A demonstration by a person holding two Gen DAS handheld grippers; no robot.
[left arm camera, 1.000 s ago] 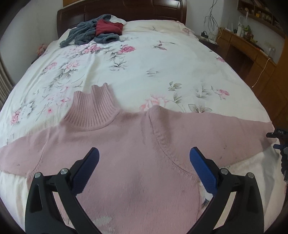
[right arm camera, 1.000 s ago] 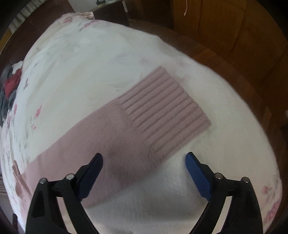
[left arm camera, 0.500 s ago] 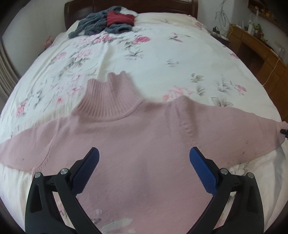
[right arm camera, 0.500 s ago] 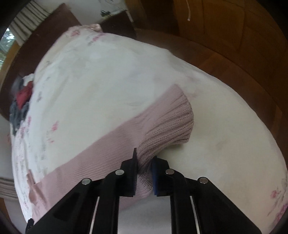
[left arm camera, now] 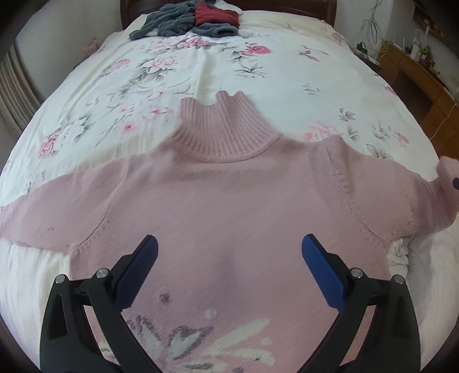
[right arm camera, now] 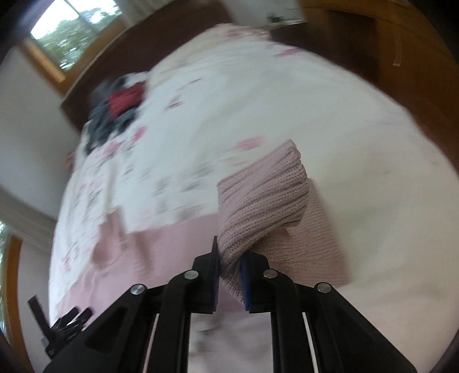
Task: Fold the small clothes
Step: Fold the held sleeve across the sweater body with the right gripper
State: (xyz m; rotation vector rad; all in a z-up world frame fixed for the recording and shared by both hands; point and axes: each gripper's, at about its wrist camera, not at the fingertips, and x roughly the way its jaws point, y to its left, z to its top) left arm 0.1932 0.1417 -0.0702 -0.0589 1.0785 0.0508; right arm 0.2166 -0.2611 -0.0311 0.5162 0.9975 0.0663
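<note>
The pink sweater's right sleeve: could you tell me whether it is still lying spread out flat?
No. The right gripper is shut on the ribbed cuff, which is lifted and doubled over the sleeve; the sweater body lies flat.

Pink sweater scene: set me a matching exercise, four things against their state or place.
1 right gripper
2 left gripper
3 turtleneck collar
4 grey and red clothes

A piled near the headboard
B lying flat on the floral bedspread
C open above the sweater body
D shut on the sleeve cuff

Pairs: 1-D, 2-C, 3-B, 4-A
</note>
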